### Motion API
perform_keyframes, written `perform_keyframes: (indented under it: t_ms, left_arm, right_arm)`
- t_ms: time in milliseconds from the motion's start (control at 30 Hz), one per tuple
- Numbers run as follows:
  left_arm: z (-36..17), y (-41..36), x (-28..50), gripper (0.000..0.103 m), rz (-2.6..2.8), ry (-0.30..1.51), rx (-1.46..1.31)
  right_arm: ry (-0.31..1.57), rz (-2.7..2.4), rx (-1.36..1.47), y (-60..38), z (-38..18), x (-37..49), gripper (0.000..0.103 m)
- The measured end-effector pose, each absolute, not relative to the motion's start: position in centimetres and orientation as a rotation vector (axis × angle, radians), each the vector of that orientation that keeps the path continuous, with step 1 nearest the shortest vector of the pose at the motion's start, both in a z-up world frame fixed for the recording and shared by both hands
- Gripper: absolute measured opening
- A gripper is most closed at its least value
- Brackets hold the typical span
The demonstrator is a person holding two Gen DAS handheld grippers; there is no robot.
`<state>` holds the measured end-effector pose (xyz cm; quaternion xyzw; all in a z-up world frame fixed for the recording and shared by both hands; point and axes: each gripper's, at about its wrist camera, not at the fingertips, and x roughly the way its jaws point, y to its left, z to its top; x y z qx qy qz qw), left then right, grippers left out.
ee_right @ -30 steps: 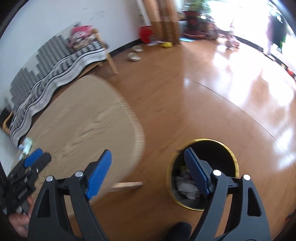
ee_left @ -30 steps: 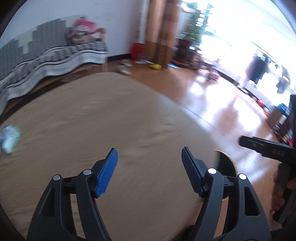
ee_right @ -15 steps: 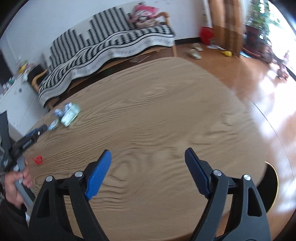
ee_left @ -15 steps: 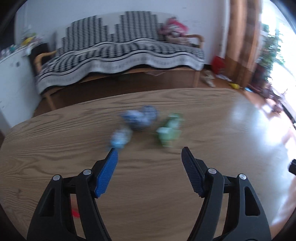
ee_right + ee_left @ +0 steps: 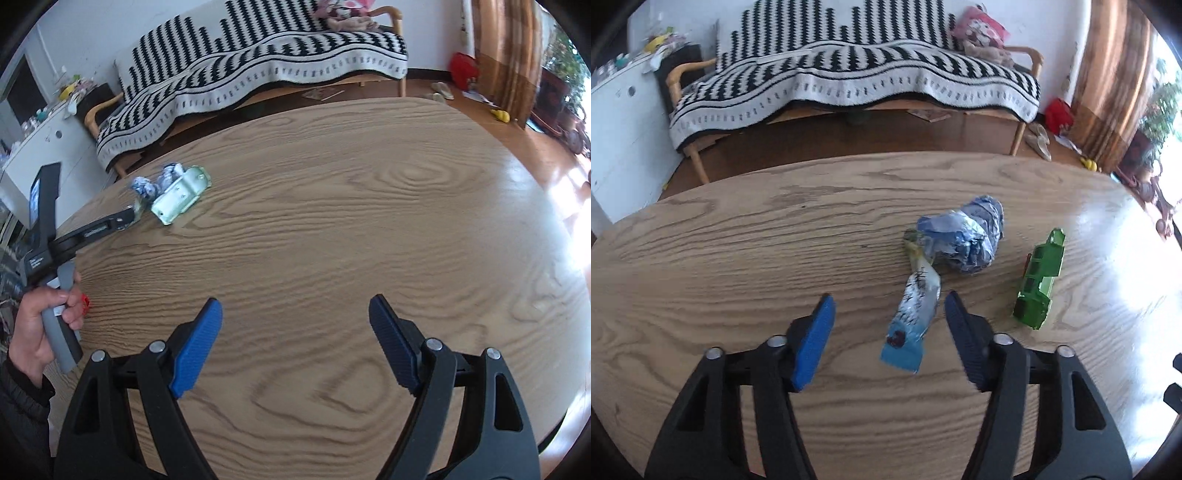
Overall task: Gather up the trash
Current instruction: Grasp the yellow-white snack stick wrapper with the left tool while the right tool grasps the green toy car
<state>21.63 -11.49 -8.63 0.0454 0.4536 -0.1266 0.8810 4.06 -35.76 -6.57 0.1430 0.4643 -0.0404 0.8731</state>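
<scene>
My left gripper [image 5: 888, 325] is open just above the oval wooden table [image 5: 738, 258]. A twisted blue and white wrapper [image 5: 914, 314] lies between its fingers, nearer the right one. A crumpled blue bag [image 5: 964, 236] lies just beyond it, and a green wrapper [image 5: 1039, 280] to the right. The same pile shows in the right wrist view, with the green wrapper [image 5: 181, 199] at the far left of the table beside the left gripper [image 5: 127, 221]. My right gripper [image 5: 295, 339] is open and empty over bare table. A small red scrap [image 5: 85, 304] lies by the left hand.
A sofa with a black and white throw [image 5: 857, 77] stands behind the table. A white cabinet [image 5: 617, 122] is at the left. The wooden floor [image 5: 546, 136] with slippers and a red bag is at the right.
Both grippers swung left from the floor bin to the table. The left gripper moved forward and down to the trash pile, and the blue and white wrapper now lies between its fingers.
</scene>
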Motion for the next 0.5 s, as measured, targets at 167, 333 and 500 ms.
perform_keyframes:
  t_ms: [167,333,500]
  left_arm:
    - [-9.1,-11.6,21.6,0.016,-0.26,0.944,0.135]
    - [-7.9,-10.0,19.5,0.015,-0.271,0.911,0.16]
    - [-5.4,-7.1,16.9,0.015,-0.258,0.874,0.142]
  right_arm:
    - [0.963,-0.03,0.301,-33.6,-6.7,6.8,0.079]
    - [0.978,0.033,0.357,-30.8,-7.6,10.3,0.079]
    - [0.99,0.039,0.391,-27.8,-8.1,15.3,0.079]
